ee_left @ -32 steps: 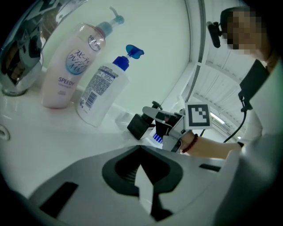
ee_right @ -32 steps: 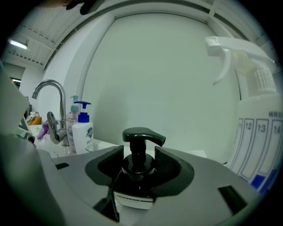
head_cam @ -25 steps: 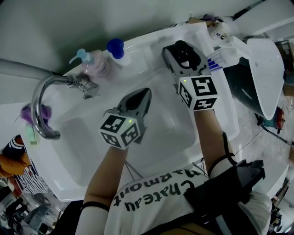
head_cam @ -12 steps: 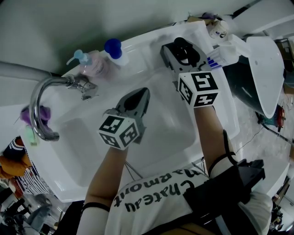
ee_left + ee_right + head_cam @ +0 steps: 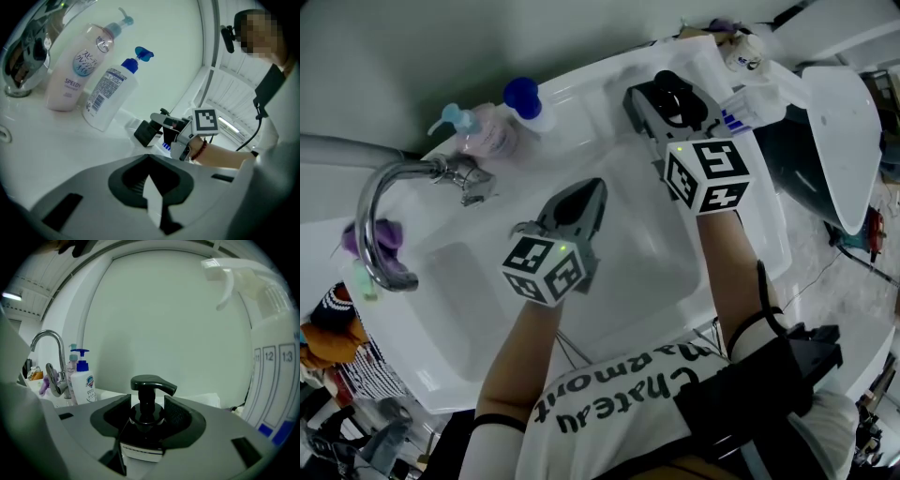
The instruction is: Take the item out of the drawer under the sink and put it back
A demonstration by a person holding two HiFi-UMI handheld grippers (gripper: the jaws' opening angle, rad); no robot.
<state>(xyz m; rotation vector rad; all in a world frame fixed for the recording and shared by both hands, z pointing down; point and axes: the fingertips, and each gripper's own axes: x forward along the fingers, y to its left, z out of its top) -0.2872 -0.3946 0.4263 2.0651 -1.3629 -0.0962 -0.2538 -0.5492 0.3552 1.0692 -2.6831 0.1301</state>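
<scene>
Two — left hand-held gripper point(image 5: 596, 187) pressed together | right hand-held gripper point(image 5: 147, 405) pinching pump bottle point(image 5: 151, 382)

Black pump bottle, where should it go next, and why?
Probably lift it slightly and draw it back toward the person. The right tool grips the black pump bottle at the sink rim. The left tool is shut and empty, and the drawer it belongs in is out of view.

white sink point(image 5: 459, 281): pink pump bottle point(image 5: 492, 136), blue-capped white bottle point(image 5: 532, 105) on back ledge beside faucet point(image 5: 422, 169).
</scene>
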